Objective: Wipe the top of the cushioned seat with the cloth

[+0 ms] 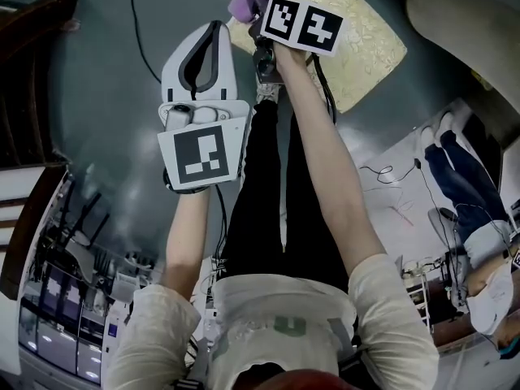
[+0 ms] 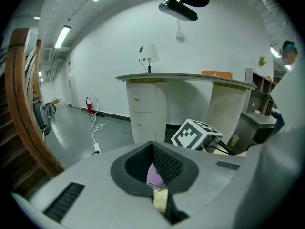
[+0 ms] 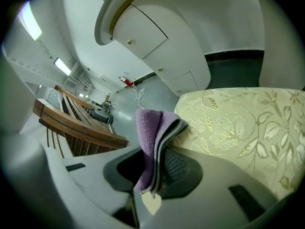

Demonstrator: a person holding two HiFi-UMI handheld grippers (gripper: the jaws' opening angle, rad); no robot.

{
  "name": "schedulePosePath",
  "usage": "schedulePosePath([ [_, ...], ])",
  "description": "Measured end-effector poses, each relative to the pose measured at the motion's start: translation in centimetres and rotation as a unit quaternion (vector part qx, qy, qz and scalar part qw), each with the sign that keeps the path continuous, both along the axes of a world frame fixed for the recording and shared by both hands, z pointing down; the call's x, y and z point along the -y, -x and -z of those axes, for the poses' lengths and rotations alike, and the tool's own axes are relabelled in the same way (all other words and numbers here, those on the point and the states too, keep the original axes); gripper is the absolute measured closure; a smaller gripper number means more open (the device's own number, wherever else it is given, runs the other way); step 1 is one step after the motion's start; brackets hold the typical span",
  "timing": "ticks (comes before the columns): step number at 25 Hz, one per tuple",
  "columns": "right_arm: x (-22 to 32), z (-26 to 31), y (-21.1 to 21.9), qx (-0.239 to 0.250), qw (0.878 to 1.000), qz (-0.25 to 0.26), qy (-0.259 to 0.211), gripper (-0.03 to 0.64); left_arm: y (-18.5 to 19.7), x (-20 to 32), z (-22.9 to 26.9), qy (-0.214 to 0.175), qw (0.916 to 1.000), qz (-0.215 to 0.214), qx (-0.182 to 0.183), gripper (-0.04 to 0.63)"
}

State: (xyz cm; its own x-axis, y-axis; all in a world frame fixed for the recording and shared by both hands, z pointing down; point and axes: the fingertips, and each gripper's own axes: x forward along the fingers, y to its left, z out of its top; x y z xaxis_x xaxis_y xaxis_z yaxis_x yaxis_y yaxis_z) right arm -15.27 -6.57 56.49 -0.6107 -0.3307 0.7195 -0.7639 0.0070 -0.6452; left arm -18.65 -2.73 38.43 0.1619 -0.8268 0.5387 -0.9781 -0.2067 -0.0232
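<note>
So from where I'm standing: the left gripper (image 1: 216,28) is pinched closed on nothing. It just hangs over the floor, left of the action. You can spot a bit of purple through the gap in its jaws, but that's only the cloth (image 3: 151,137) beyond it.

The right gripper (image 3: 155,175) has the cloth clamped as a folded wad that sticks out past the jaws. It's right at the near edge of the seat (image 3: 238,128). Can't tell if it's actually pressing on the cushion yet or just next to it.

What I'd worry about: most of the cushion top still looks unwiped, and that patterned fabric probably drags. On a long stroke the wad could get tugged out of the pinch. Too steep an angle and the hard jaws rub the upholstery instead of the cloth. A wad that narrow also covers a thin strip per pass, so missed patches seem likely.
</note>
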Motion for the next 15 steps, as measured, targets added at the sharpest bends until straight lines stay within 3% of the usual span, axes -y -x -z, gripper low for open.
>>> schedulePosePath([
  [8, -0.8, 0.3, -1.7, -0.013, 1.000, -0.004, -0.003, 0.525, -1.4, 0.3, 0.5, -0.003, 0.9998, -0.017, -0.005, 0.589],
  [15, -2.5, 0.9, -5.7, -0.040, 0.999, -0.001, -0.011, 0.525, -3.6, 0.3, 0.9, -0.002, 0.9990, -0.043, -0.013, 0.589],
])
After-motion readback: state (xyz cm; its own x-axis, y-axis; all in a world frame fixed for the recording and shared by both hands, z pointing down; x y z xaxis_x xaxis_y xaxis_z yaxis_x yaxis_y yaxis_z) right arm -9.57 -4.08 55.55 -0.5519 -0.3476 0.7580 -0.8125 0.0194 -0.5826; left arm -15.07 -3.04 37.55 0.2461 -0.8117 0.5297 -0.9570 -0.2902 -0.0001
